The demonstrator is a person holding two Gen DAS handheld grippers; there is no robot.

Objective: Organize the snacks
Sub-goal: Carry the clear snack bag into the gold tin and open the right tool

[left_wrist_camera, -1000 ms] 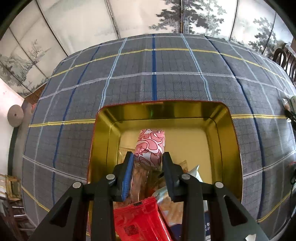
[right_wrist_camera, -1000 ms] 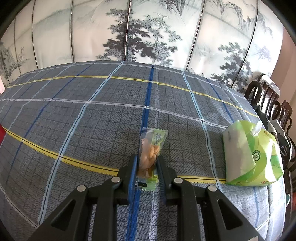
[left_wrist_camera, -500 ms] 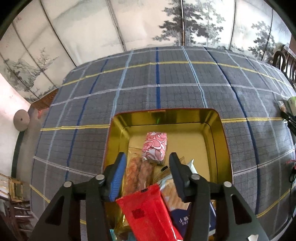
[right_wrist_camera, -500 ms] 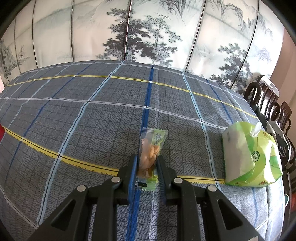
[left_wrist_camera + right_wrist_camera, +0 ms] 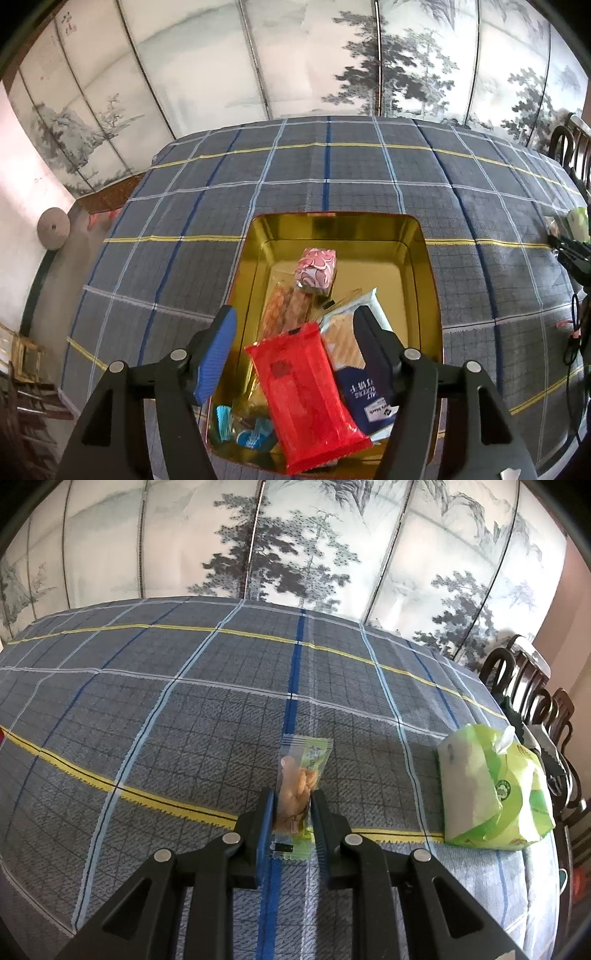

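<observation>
A gold tin (image 5: 424, 295) with a red rim sits on the plaid tablecloth in the left wrist view. It holds a pink patterned packet (image 5: 317, 266), a red packet (image 5: 304, 387), cracker packs (image 5: 343, 343) and other snacks. My left gripper (image 5: 293, 347) is open and empty above the tin's near half. In the right wrist view my right gripper (image 5: 292, 805) is shut on a clear and green snack packet (image 5: 301, 775) that lies on the cloth.
A green and white tissue pack (image 5: 491, 794) lies on the table to the right of the right gripper. Dark wooden chairs (image 5: 532, 690) stand at the table's right edge. A painted folding screen (image 5: 295, 542) stands behind the table.
My left gripper let go of the pink packet, which now lies in the tin, opened wide and pulled back and up. The right gripper has stayed shut on the green packet.
</observation>
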